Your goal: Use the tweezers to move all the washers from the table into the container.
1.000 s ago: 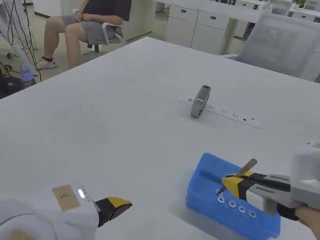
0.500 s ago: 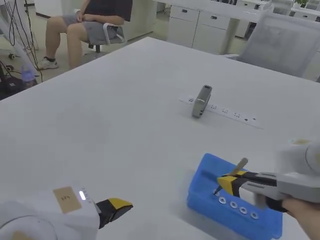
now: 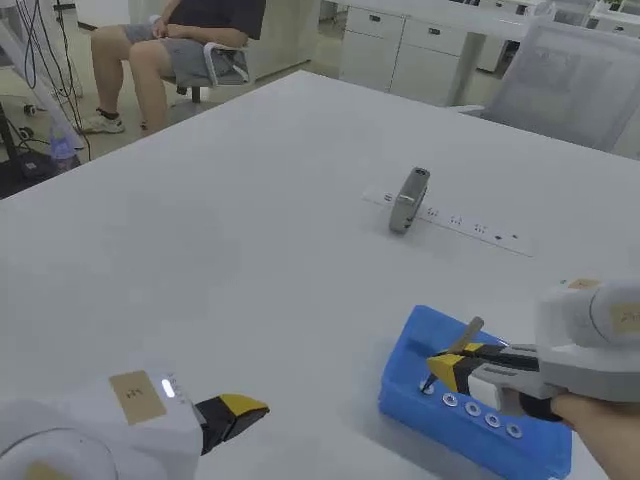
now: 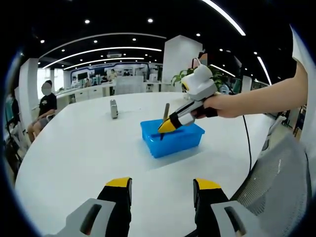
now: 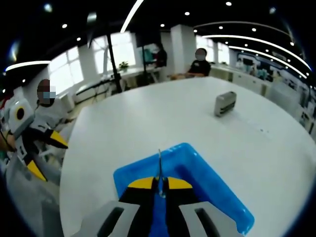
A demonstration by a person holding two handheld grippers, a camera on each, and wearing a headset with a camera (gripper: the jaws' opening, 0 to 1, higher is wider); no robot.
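The right hand-held gripper (image 3: 445,367) reaches in from the lower right of the head view, held in a person's hand (image 3: 598,435). Its yellow-tipped jaws are pressed together, clamped on a pair of slim metal tweezers (image 3: 466,331). The tweezers' blunt end sticks up and back past the jaws. Their tips point down into a blue rectangular container (image 3: 400,395), over its left end. Whether the tips hold anything is too small to tell. Four small silver washers (image 3: 472,410) lie in a row inside the container, along its near side, and the leftmost is just beside the tweezer tips. The container sits on a plain white tabletop (image 3: 250,230), toward its near right part.

The left hand-held gripper (image 3: 245,409) hovers over the tabletop at the lower left, well apart from the container and pointing toward it. In the left gripper view its two jaws stand apart with nothing between them.

Farther back on the tabletop, a white power strip (image 3: 470,226) lies flat, and a small grey device (image 3: 407,200) stands upright at its left end. Beyond the tabletop's far edge, a seated person (image 3: 170,45) is at the upper left and a grey office chair (image 3: 560,90) at the upper right.
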